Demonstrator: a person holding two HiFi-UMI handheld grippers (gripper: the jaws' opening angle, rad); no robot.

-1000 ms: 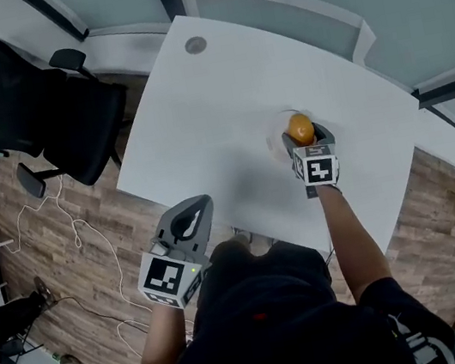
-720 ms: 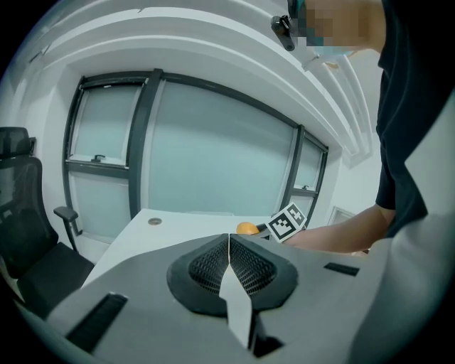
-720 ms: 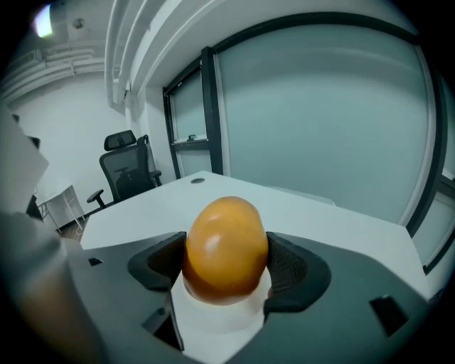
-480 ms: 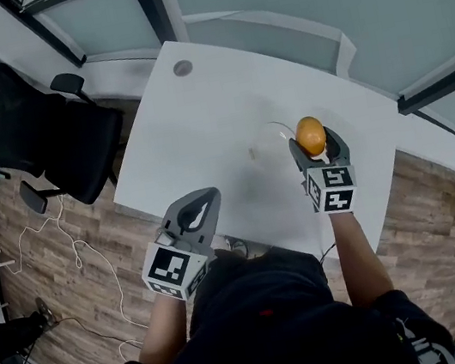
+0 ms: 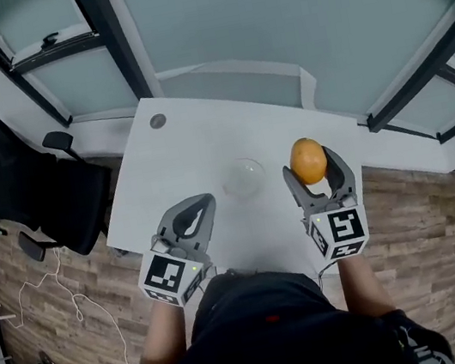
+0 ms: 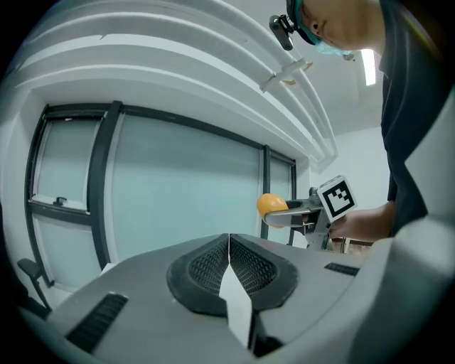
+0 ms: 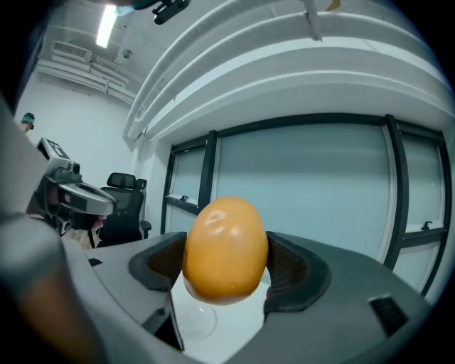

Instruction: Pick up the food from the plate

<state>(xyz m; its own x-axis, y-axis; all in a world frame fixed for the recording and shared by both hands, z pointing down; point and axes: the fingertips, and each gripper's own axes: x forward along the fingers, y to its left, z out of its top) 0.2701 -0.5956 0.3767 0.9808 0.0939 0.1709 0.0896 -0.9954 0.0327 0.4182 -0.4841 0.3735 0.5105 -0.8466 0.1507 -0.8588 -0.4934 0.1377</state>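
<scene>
Right gripper (image 5: 313, 167): jaws clamped on an orange fruit (image 5: 308, 160), one ribbed pad on each flank of it. The right gripper view shows the fruit (image 7: 225, 247) seated between the pads, smooth and glossy, its lower end clear of the surface below.

Fruit location: held up off the white table (image 5: 179, 155), not resting on anything.

Plate (image 5: 244, 176): clear glass, on the table at 9 o'clock from the fruit in the head view, apart from both grippers. In the right gripper view it lies beneath the fruit, at 7 o'clock (image 7: 196, 320).

Left gripper (image 5: 195, 212): jaws pressed fully together with nothing between them, confirmed in its own view (image 6: 229, 245). It is held near the table's near edge, at 7 o'clock from the plate.

Black office chair (image 5: 26, 199): stands off the table's left side, at 9 o'clock.
</scene>
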